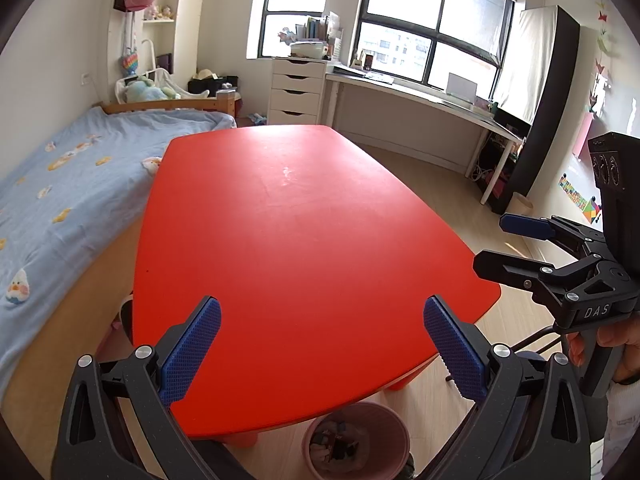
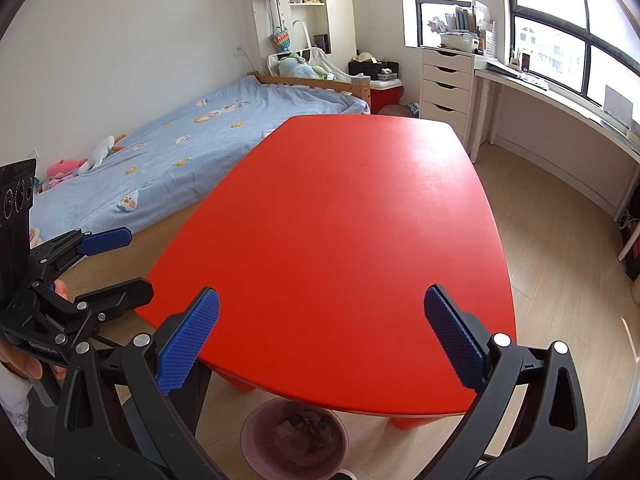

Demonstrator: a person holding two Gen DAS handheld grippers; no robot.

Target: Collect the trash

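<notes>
A pink bin stands on the floor at the near edge of a red table, with crumpled trash inside. The right wrist view shows the bin, its trash and the bare table top. My left gripper is open and empty, above the table's near edge. It also shows at the left of the right wrist view. My right gripper is open and empty, over the table's near edge. It shows at the right of the left wrist view.
A bed with a blue sheet runs along the table's left side. A white drawer unit and a long white desk stand under the windows beyond. Light wood floor lies to the right of the table.
</notes>
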